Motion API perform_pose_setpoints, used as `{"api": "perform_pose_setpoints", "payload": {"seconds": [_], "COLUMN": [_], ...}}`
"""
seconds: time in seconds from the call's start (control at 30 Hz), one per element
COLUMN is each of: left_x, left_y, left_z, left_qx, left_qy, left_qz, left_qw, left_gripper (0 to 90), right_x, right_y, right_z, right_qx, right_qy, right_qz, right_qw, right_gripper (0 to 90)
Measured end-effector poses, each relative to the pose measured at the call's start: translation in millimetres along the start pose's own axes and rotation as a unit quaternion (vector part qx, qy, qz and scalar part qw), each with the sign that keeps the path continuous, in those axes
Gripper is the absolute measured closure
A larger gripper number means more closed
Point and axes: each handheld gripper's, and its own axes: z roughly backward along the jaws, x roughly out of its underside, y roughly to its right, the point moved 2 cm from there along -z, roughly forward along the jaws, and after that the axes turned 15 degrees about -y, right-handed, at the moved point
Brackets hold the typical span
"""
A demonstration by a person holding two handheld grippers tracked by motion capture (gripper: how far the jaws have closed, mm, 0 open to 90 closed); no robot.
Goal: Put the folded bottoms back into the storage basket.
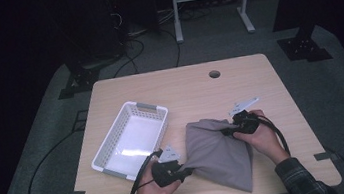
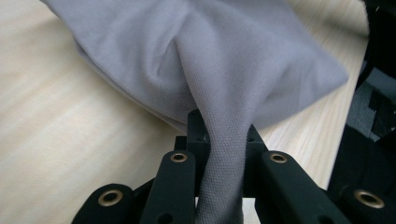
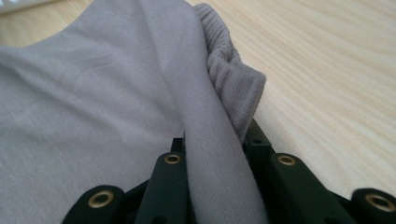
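A folded grey cloth [image 1: 216, 154] lies on the wooden table [image 1: 178, 83], right of the middle and near the front. My left gripper [image 1: 186, 171] is shut on the cloth's near left corner. In the left gripper view a ridge of the grey cloth [image 2: 219, 116] runs down between the two black jaws of my left gripper [image 2: 223, 135]. My right gripper [image 1: 228, 131] is shut on the cloth's far right corner. The right gripper view has a fold of the grey cloth [image 3: 205, 116] pinched between the jaws of my right gripper [image 3: 215, 144], with a ribbed hem bunched beside it.
A white plastic basket [image 1: 111, 146] with nothing in it stands on the table's left half, just left of my left hand. A cable hole [image 1: 214, 73] sits near the table's far edge. Cables trail from both grippers. Beyond the table are stand legs and floor cables.
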Motion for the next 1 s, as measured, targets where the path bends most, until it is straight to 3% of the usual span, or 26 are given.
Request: {"api": "perform_pose_setpoints", "payload": {"seconds": [0.3,0.53,0.8,1.0], "left_x": [-9.2,-16.0,-18.8,-8.9], "left_y": [-5.2,-19.9,-38.0,-56.1], "left_z": [33.8,63.1,106.4,134.6], "left_qx": [-0.005,-0.011,-0.029,-0.05], "left_qy": [0.038,0.071,0.118,0.142], "left_qz": [0.002,0.014,0.026,0.042], "left_qw": [0.9993,0.9973,0.9923,0.9877], "left_gripper": [80.2,80.2,80.1,80.1], "right_x": [-17.3,-42.6,-83.1,-116.0], "right_y": [-7.9,-15.0,-27.6,-42.1], "right_z": [25.4,39.1,55.6,52.5], "right_qx": [-0.001,0.009,0.01,0.005], "right_qy": [0.013,0.003,0.008,0.007], "right_qz": [-0.006,0.007,0.023,0.035], "right_qw": [0.9999,0.9999,0.9997,0.9994], "right_gripper": [75.5,75.4,75.4,75.4]}}
